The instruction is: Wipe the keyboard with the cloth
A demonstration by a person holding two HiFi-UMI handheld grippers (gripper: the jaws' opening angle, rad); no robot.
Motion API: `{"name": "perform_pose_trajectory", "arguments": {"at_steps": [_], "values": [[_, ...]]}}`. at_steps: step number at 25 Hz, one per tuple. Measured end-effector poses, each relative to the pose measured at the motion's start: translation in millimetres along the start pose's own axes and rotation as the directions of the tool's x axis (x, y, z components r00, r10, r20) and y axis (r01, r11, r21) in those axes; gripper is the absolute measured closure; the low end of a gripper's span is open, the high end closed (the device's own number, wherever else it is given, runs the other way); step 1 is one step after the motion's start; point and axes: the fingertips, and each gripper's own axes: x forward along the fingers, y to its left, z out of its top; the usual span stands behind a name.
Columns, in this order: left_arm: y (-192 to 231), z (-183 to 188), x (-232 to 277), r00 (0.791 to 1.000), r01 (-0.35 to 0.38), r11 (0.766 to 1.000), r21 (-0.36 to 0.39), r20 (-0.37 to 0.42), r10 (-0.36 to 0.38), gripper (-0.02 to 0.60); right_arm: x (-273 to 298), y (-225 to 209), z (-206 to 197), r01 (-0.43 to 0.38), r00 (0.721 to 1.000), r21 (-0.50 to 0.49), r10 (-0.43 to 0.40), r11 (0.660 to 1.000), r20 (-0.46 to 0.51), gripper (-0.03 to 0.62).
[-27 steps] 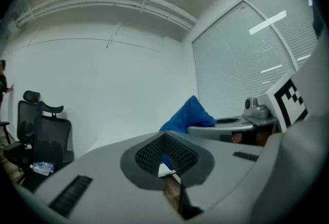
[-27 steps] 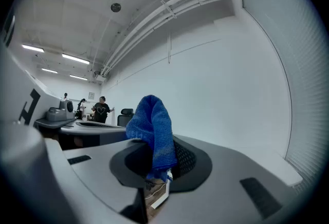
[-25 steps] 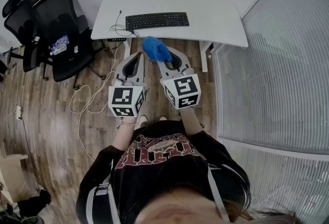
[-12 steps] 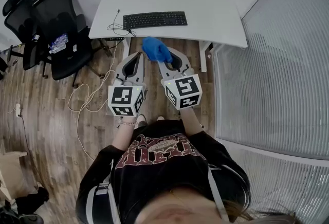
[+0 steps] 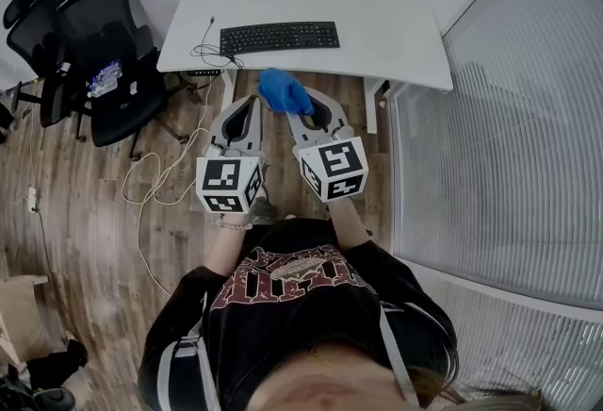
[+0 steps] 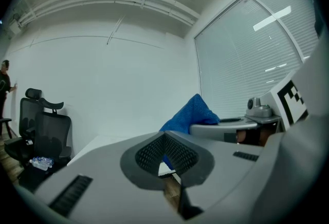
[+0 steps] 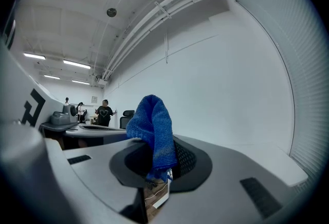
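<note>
A: Which step is this?

B: The approach, I'd say. The right claw (image 5: 301,110) is clamped on the blue cloth (image 5: 285,90), held in the air short of the worktop (image 5: 396,32). The left claw (image 5: 247,107) is closed on nothing.

A: And the keyboard (image 5: 279,37)?

B: Flat near the worktop's front edge, apart from the cloth. The next move likely calls for reaching forward and lowering the cloth onto the keys.

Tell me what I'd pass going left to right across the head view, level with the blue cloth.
black office chair → left claw → blue cloth → window blinds
</note>
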Motion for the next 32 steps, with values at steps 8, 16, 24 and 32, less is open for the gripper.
{"name": "perform_pose_trajectory", "arguments": {"at_steps": [8,16,24,32], "values": [[26.4,-0.2,28.9,1.0,0.01,1.0,-0.006,-0.003,-0.01,0.548,38.7,-8.5,-0.3,0.005,1.0,-0.002,-0.005,1.0,-0.003,0.53],[70.7,2.4,73.1,0.999,0.038,0.999,-0.017,-0.021,-0.038,0.548,100.7,-19.8,0.0,0.022,1.0,0.003,-0.022,1.0,-0.019,0.53],[115.7,-2.8,105.6,0.996,0.07,0.997,-0.024,-0.046,-0.071,0.548,154.3,-24.1,-7.9,0.045,0.998,0.015,-0.044,0.999,-0.047,0.53],[150.3,-5.4,122.2,0.992,0.112,0.993,-0.037,-0.054,-0.113,0.548,191.7,-22.9,-7.5,0.09,0.994,0.014,-0.09,0.996,-0.055,0.53]]}}
